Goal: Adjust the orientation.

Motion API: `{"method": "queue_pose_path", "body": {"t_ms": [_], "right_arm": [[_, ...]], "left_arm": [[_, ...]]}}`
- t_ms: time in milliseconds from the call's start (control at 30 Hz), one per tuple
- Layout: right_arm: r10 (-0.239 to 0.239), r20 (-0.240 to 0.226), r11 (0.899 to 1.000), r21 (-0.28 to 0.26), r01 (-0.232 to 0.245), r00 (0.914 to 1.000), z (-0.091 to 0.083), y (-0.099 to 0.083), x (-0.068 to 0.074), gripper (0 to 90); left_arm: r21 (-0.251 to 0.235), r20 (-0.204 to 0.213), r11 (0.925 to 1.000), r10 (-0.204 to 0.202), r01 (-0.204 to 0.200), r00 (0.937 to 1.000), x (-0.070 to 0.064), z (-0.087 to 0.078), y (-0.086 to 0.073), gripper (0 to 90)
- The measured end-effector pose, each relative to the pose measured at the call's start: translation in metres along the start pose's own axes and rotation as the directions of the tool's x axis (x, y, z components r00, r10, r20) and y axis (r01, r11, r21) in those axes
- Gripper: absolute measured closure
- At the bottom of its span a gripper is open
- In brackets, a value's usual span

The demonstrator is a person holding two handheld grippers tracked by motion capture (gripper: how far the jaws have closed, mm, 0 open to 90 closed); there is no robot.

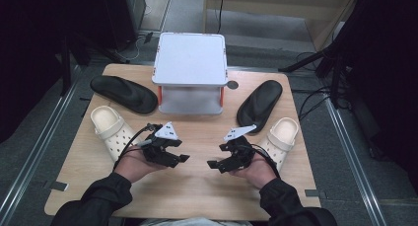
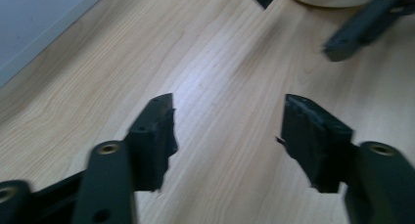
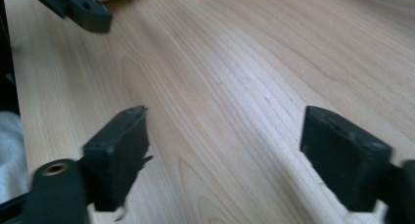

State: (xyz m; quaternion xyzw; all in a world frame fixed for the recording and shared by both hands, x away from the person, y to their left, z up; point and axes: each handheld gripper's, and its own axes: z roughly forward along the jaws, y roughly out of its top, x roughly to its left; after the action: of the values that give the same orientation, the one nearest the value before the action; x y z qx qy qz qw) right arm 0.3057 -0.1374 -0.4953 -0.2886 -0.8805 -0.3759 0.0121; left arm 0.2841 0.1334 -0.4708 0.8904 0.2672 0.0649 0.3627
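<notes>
Grippers occupy the near middle of the wooden table [image 1: 197, 186] in the high view: the left gripper [image 1: 181, 158] and the right gripper [image 1: 213, 164] face each other across a patch of bare wood, each held low in a hand, and both have their jaws spread with nothing between them. Nearest to the left gripper lies a cream clog [image 1: 112, 130], just to its left, with a black sandal [image 1: 123, 93] farther off toward the far left corner. Nearest to the right gripper lies a second cream clog [image 1: 280, 139], just to its right, and another black sandal [image 1: 259, 103] sits beyond it. A white two-level rack [image 1: 190, 58] stands at the far middle of the table, between the two sandals. In the left gripper view, the left gripper [image 2: 227, 123] shows its two black jaws wide apart over bare wood grain, with the other gripper's jaws at the far right and a pale rounded edge of a clog at the top. In the right gripper view, the right gripper [image 3: 222, 136] likewise has its jaws spread over empty wood, with the other gripper's jaw at the top left.
</notes>
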Motion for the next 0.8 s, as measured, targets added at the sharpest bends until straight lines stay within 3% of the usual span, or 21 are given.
{"method": "queue_pose_path", "body": {"t_ms": [100, 200, 300, 400, 567, 667, 733, 800], "right_arm": [[-0.043, 0.029, 0.999, -0.02, 0.044, 0.9986, -0.003, 0.0, 0.002, 25.2], [-0.057, 0.037, 0.997, -0.053, 0.059, 0.9977, -0.008, 0.0, 0.002, 28.7], [-0.055, 0.032, 0.997, -0.054, 0.057, 0.998, -0.011, 0.0, 0.002, 35.3], [-0.037, 0.028, 0.997, -0.06, 0.038, 0.9989, -0.013, -0.001, 0.002, 36.2], [-0.049, 0.042, 0.996, -0.068, 0.052, 0.9979, -0.016, -0.001, 0.002, 38.7], [-0.057, 0.056, 0.997, -0.053, 0.06, 0.9968, -0.017, -0.002, 0.003, 44.7], [-0.059, 0.064, 0.997, -0.054, 0.062, 0.9962, -0.016, -0.002, 0.004, 47.6], [-0.057, 0.083, 0.996, -0.06, 0.062, 0.9949, -0.017, -0.002, 0.005, 49.6]], "left_arm": [[-0.002, -0.009, 0.9998, -0.021, 0.021, 0.9997, 0.002, -0.001, -0.001, 46.6], [-0.001, -0.011, 0.9996, -0.029, 0.029, 0.9995, 0.006, -0.001, -0.004, 48.9], [0.013, 0.023, 0.9933, -0.115, 0.115, 0.9931, 0.011, -0.001, -0.002, 52.8], [0.012, 0.022, 0.9942, -0.107, 0.107, 0.994, 0.012, -0.001, -0.001, 53.4], [0.025, 0.014, 0.9951, -0.096, 0.096, 0.9953, 0.013, 0.0, -0.001, 51.7], [0.031, 0.018, 0.9952, -0.093, 0.093, 0.9955, 0.013, 0.001, -0.001, 40.3], [0.026, 0.011, 0.9971, -0.072, 0.072, 0.9974, 0.013, 0.0, 0.0, 39.0], [0.021, 0.014, 0.9963, -0.084, 0.083, 0.9964, 0.014, -0.001, 0.0, 37.6]]}}
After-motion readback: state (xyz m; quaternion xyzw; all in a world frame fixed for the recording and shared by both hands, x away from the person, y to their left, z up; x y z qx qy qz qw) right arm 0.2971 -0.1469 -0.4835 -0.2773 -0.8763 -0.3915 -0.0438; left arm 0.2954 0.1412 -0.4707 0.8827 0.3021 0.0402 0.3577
